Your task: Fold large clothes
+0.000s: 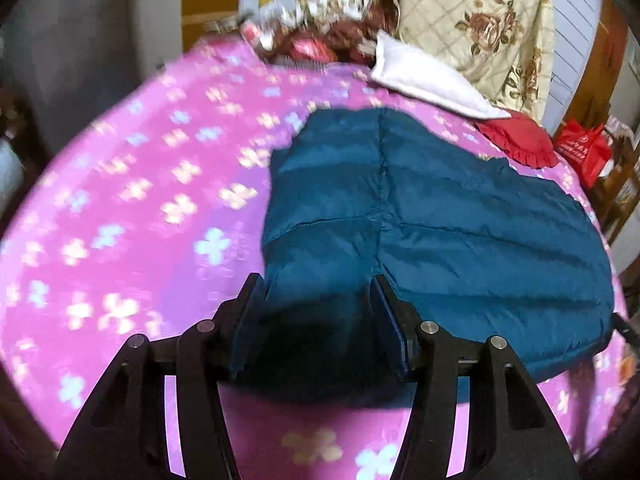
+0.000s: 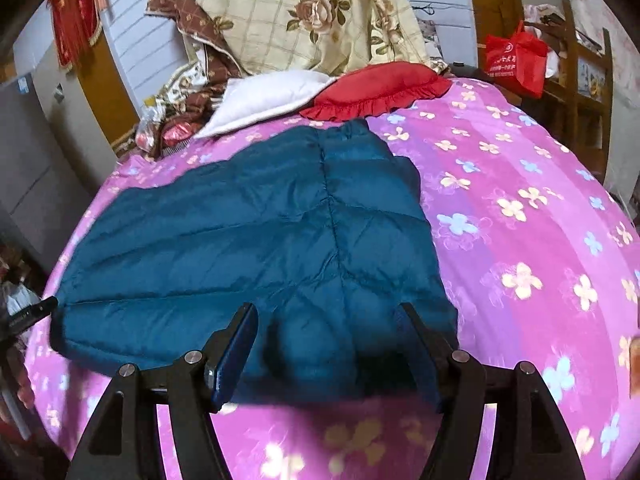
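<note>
While the teal quilted jacket (image 1: 420, 216) (image 2: 256, 240) is lying spread flat on the pink flowered bedspread (image 1: 132, 208) (image 2: 520, 220), both grippers are hovering over its near edge. The left gripper (image 1: 318, 292) and right gripper (image 2: 326, 320) are each showing their jaws standing wide apart, gripping nothing. Beyond the jacket's far end, a white pillow (image 1: 424, 76) (image 2: 264, 98) and a red frilled cushion (image 1: 516, 138) (image 2: 376, 88) are sitting side by side, touching.
</note>
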